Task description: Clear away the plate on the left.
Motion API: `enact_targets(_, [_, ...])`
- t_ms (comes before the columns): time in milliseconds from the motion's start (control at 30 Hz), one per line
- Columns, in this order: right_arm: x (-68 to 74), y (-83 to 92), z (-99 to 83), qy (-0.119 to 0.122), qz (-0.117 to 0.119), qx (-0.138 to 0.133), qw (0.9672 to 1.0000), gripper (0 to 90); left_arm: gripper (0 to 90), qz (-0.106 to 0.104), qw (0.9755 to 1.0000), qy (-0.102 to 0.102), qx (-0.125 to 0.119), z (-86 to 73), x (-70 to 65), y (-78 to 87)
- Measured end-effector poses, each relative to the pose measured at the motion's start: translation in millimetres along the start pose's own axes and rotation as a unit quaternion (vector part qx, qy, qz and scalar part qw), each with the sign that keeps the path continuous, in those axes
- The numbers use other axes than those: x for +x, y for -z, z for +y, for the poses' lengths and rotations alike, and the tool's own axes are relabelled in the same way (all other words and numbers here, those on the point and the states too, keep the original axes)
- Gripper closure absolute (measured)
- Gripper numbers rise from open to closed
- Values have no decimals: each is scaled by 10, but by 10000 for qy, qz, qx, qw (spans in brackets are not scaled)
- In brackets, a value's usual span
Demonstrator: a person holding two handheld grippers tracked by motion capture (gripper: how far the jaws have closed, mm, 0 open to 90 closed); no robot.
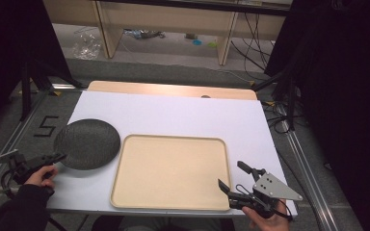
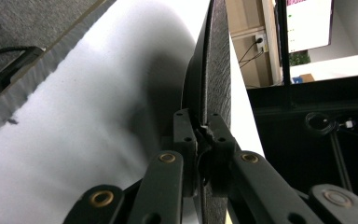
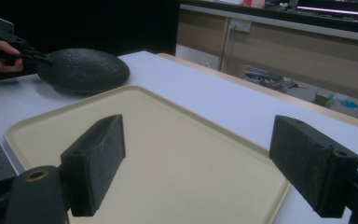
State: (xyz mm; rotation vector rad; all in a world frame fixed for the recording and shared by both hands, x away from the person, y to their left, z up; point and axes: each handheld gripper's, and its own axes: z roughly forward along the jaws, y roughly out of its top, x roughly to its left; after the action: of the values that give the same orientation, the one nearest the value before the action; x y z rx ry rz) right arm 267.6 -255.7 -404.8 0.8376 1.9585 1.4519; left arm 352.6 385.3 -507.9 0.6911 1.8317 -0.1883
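Observation:
A dark textured plate (image 1: pixel 87 143) lies on the white table top, left of a beige tray (image 1: pixel 171 172). My left gripper (image 1: pixel 58 157) is shut on the plate's near-left rim; in the left gripper view the jaws pinch the plate (image 2: pixel 214 74) edge-on at my left gripper (image 2: pixel 204 135). My right gripper (image 1: pixel 232 176) stands open over the tray's near-right corner with nothing between its pads (image 3: pixel 95 163). In the right gripper view the plate (image 3: pixel 84 70) sits at the far left beyond the tray (image 3: pixel 168 154), with the other hand's gripper at its rim.
The white table top (image 1: pixel 173 113) has free room behind the tray. A wooden strip (image 1: pixel 173 90) runs along its far edge. Metal rails (image 1: pixel 9 144) and cables lie on the floor on both sides. A black figure 5 (image 1: pixel 46 126) marks the floor at the left.

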Motion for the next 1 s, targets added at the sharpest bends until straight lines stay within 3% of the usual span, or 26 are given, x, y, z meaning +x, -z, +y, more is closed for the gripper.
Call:
enact_targets(367, [-14, -1, 0, 56, -21, -52, 10000, 192, 846, -125, 9999, -35, -68, -15, -102, 35])
enact_targets(400, [-9, 1, 0, 28, -20, -34, 10000, 192, 846, -236, 9997, -59, -48, -23, -108, 34])
enact_targets(467, [-12, -1, 0, 54, -20, -49, 10000, 192, 841, -141, 9999, -71, -33, -32, -134, 30])
enact_targets(500, [-13, -1, 0, 56, -21, -51, 10000, 191, 840, -340, 9994, -95, 15, -51, -154, 16])
enact_targets(533, [-9, 1, 0, 27, -20, -35, 10000, 192, 840, -201, 9997, -140, 29, -63, -184, 7])
enact_targets(600, [-14, 3, 1, 52, -20, -44, 10000, 191, 837, -471, 9987, -141, 128, -88, -188, -11])
enact_targets(633, [-15, 6, 2, 56, -10, -32, 10000, 192, 834, -374, 9991, -113, 169, -100, -212, -19])
enact_targets(667, [-16, 13, 5, 58, -19, 14, 10000, 191, 831, -560, 9981, -128, 214, -113, -214, -28])
enact_targets(700, [-13, -3, 0, 31, -44, -80, 10000, 191, 831, -486, 9984, -166, 228, -130, -242, -37])
enact_targets(867, [0, 14, 6, -50, 32, 59, 10000, 192, 833, -756, 9963, -99, 392, -211, -314, -82])
enact_targets(933, [-14, 5, 6, 67, -28, -81, 9999, 192, 833, -777, 9959, -82, 448, -257, -361, -107])
enact_targets(1000, [-13, 17, 8, 23, -56, -86, 9999, 191, 832, -861, 9950, -83, 502, -303, -409, -134])
